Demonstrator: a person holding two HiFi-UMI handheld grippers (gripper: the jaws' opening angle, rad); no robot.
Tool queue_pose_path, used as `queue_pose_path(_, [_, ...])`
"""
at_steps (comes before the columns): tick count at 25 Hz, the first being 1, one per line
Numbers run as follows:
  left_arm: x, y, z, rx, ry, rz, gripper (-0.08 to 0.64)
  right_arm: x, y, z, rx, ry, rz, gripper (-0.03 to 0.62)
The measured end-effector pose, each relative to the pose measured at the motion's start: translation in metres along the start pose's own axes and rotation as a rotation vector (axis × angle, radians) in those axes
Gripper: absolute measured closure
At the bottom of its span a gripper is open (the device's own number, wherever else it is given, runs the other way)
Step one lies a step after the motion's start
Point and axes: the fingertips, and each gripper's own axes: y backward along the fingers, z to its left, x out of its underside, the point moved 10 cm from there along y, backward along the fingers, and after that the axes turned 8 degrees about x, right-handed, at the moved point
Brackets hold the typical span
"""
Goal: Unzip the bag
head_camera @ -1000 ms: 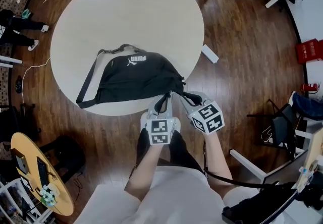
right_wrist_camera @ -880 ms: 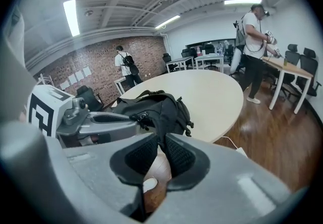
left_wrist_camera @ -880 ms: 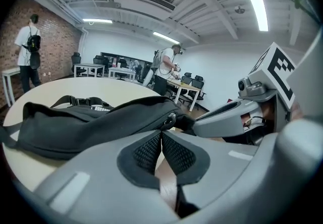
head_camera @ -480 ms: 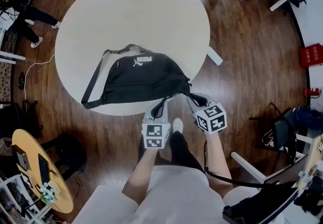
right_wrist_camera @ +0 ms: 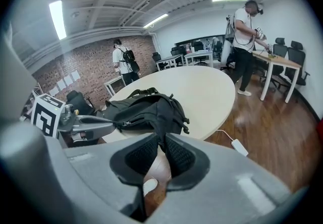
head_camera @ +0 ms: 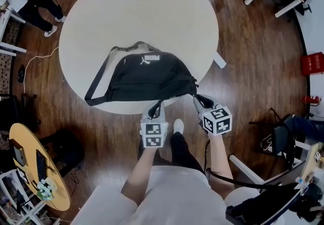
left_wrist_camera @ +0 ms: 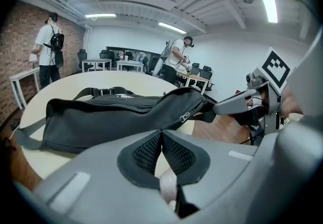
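Note:
A black bag [head_camera: 142,74] lies on the near part of the round pale table [head_camera: 136,11]. At the bag's near edge my left gripper [head_camera: 157,103] is shut on a dark pull strip that runs to the zipper. The metal slider [left_wrist_camera: 185,116] shows just ahead of the shut left jaws [left_wrist_camera: 161,133]. My right gripper [head_camera: 197,98] grips the bag's right end where it hangs past the table's rim. In the right gripper view, black fabric runs down between its pads [right_wrist_camera: 160,140]. That view also shows the bag [right_wrist_camera: 146,109] and the left gripper [right_wrist_camera: 81,124] at its side.
A white power strip [head_camera: 218,59] lies on the wood floor to the right of the table. A small round wooden table [head_camera: 30,168] stands at the lower left. People stand at the far side of the room [right_wrist_camera: 245,41], near other desks and chairs.
The left gripper has slid left along the bag's near edge, away from the right gripper, and the gap between them has widened. The right gripper keeps its hold on the bag's end.

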Motion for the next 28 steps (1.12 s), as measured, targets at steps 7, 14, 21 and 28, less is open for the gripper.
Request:
queue_pose_path(7, [0.018,0.012,0.027,-0.047,0.021,0.019,0.540,0.006,-0.008,0.000,0.016,0.011,0.017,0.552])
queue_pose_path(14, [0.035,0.038,0.076,-0.149,0.116,0.027,0.540,0.011,-0.015,-0.003,0.060,0.003,0.022,0.552])
queue_pose_path(21, [0.034,0.082,0.148,-0.308,0.271,-0.048,0.540,0.011,-0.023,-0.014,0.108,-0.011,0.025,0.552])
queue_pose_path(28, [0.047,0.120,0.212,-0.376,0.329,-0.098,0.538,0.014,-0.035,-0.011,0.184,-0.015,0.028,0.552])
